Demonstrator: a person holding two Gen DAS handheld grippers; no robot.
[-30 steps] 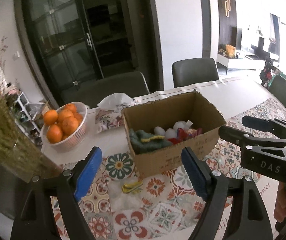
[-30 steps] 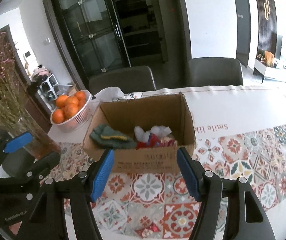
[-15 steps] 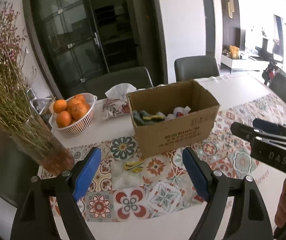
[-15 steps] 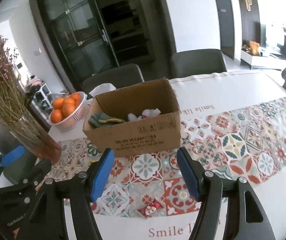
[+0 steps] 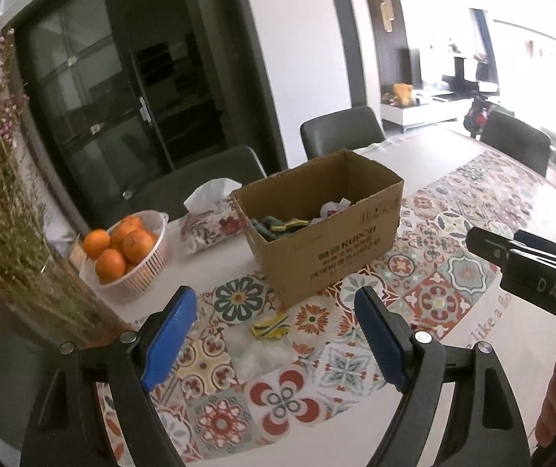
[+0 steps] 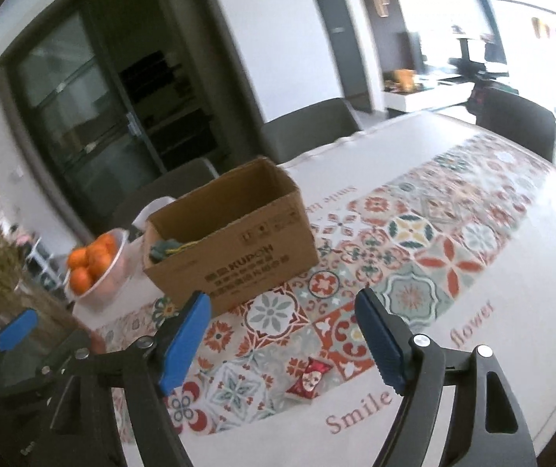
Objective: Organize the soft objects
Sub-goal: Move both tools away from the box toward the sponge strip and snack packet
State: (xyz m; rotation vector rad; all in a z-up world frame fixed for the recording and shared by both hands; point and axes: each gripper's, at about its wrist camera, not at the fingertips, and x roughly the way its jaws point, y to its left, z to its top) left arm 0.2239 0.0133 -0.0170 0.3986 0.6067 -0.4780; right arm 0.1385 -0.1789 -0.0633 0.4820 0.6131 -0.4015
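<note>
An open cardboard box (image 5: 328, 241) stands on the patterned tablecloth and holds several soft items, a green one (image 5: 274, 225) among them; it also shows in the right wrist view (image 6: 239, 249). A small yellow soft piece (image 5: 270, 327) lies on the cloth in front of the box, just beyond my left gripper (image 5: 278, 338), which is open and empty. A small red soft piece (image 6: 309, 381) lies on the cloth between the fingers of my right gripper (image 6: 285, 338), which is open and empty.
A white basket of oranges (image 5: 126, 249) and a tissue pack (image 5: 212, 214) stand left of the box. A vase of dried flowers (image 5: 9, 233) is at the near left. Dark chairs (image 5: 340, 128) line the far side. The table edge runs close below both grippers.
Both grippers have drawn back from the box and lowered towards the cloth. The box looks farther away and the yellow and red pieces now lie near the fingers.
</note>
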